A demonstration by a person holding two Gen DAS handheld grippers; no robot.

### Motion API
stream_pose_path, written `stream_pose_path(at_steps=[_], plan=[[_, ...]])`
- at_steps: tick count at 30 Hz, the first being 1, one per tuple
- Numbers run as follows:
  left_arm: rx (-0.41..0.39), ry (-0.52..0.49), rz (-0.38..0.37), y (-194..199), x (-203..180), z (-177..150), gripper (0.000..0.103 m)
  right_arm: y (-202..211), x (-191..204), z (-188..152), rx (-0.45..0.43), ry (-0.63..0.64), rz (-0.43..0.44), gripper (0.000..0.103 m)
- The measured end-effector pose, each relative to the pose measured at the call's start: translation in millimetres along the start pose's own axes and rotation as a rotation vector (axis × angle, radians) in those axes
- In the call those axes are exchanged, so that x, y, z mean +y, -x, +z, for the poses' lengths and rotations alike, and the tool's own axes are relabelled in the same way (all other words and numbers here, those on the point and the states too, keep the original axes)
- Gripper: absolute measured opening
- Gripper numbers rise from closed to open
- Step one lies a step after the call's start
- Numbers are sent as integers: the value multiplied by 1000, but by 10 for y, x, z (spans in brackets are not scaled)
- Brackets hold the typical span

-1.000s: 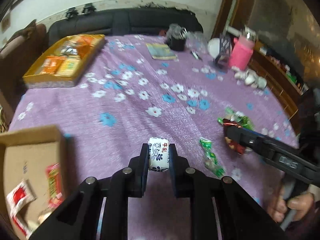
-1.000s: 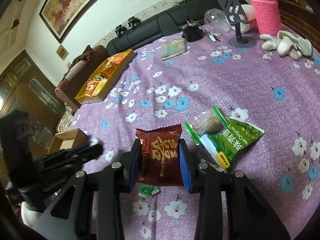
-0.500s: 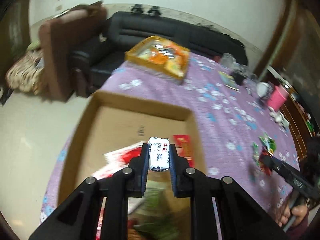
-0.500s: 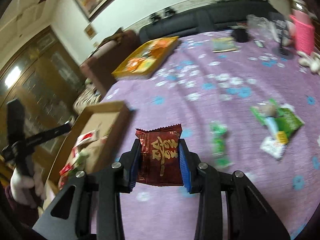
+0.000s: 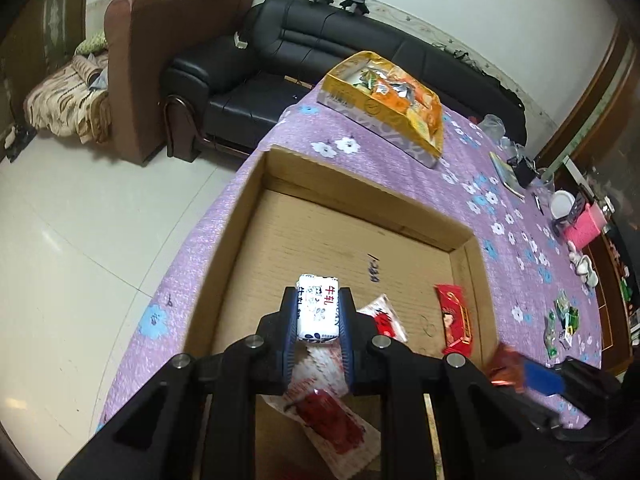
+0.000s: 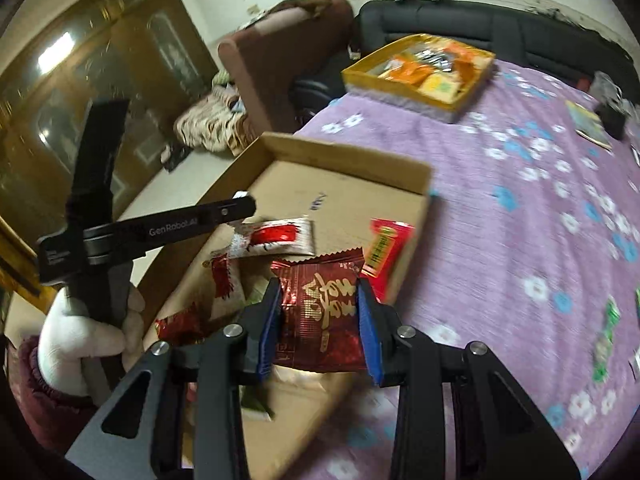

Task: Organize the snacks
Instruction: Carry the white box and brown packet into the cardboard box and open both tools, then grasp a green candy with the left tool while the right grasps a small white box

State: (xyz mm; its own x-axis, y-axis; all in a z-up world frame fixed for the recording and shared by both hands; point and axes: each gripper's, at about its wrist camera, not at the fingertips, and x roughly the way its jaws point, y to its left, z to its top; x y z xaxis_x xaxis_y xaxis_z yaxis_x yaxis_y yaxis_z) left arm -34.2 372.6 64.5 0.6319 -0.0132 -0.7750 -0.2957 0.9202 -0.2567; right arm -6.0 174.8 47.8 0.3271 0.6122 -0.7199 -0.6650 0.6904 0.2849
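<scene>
My left gripper is shut on a small white wrapped candy with red characters and hangs over the open cardboard box. Red and white snack packets lie on the box floor. My right gripper is shut on a dark red foil snack packet with gold writing, above the box's near right corner. In the right wrist view the left gripper reaches in over the box from the left, held by a white-gloved hand.
The box sits at the edge of a table under a purple flowered cloth. A yellow tray of snacks stands further back. Green packets lie to the right. A pink bottle cover, black sofa and brown armchair are beyond.
Both grippers swung left from the middle of the table to the cardboard box, each carrying its snack. The left one arrived first, and the right one now reaches the box's corner.
</scene>
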Motion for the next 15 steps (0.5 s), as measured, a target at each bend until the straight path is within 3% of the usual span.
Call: stream_pose_path(at_steps=[9,13,15], plan=[[-14,33,-63,37,118,24,21,-374,168,158,24,36,-41,40],[-17,79,-89,118,152,5,50,-280,58,225,4,-3,-39,47],[-33,92,-110,215,148,-6,52,-129,-24,253,-24,-27,-41,48]])
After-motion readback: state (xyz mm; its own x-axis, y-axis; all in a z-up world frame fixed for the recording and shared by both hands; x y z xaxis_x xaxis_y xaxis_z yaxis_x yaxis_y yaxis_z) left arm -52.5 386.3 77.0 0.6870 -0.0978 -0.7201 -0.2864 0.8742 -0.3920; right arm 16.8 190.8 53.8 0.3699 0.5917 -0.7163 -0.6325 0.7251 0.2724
